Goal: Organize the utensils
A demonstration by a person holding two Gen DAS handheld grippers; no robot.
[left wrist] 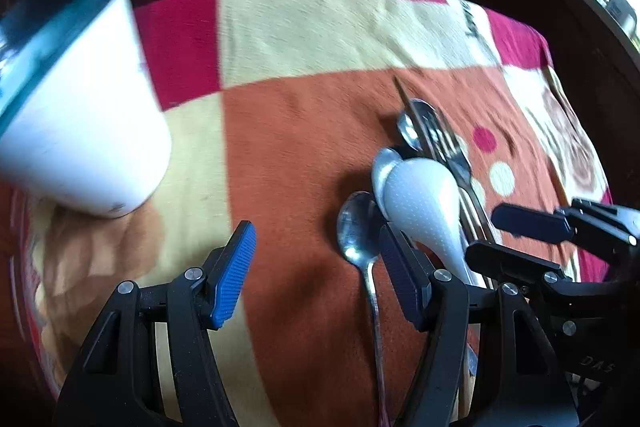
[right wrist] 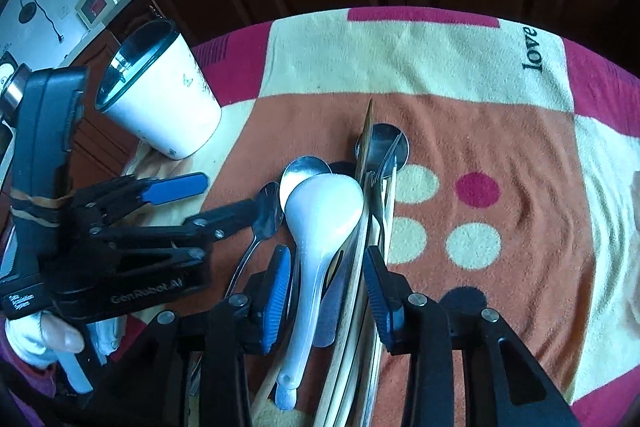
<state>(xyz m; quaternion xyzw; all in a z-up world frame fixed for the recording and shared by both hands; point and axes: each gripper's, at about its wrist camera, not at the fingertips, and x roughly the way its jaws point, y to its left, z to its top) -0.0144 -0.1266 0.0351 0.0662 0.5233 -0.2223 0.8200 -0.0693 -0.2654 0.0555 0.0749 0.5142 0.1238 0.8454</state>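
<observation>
While the left gripper [left wrist: 316,271] hangs with jaws apart and empty beside a metal spoon [left wrist: 356,227], the right gripper [right wrist: 328,287] straddles the white spoon [right wrist: 320,219] handle and chopsticks [right wrist: 360,291], jaws apart, not visibly pressing.

daylit, left view blurred, fisheye edges

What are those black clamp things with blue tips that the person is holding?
Handheld grippers. The left gripper has black jointed arms, ribbed blue fingers, white lettering on its body and a tan band round its handle. The right gripper matches. A white glove covers the left hand.
</observation>
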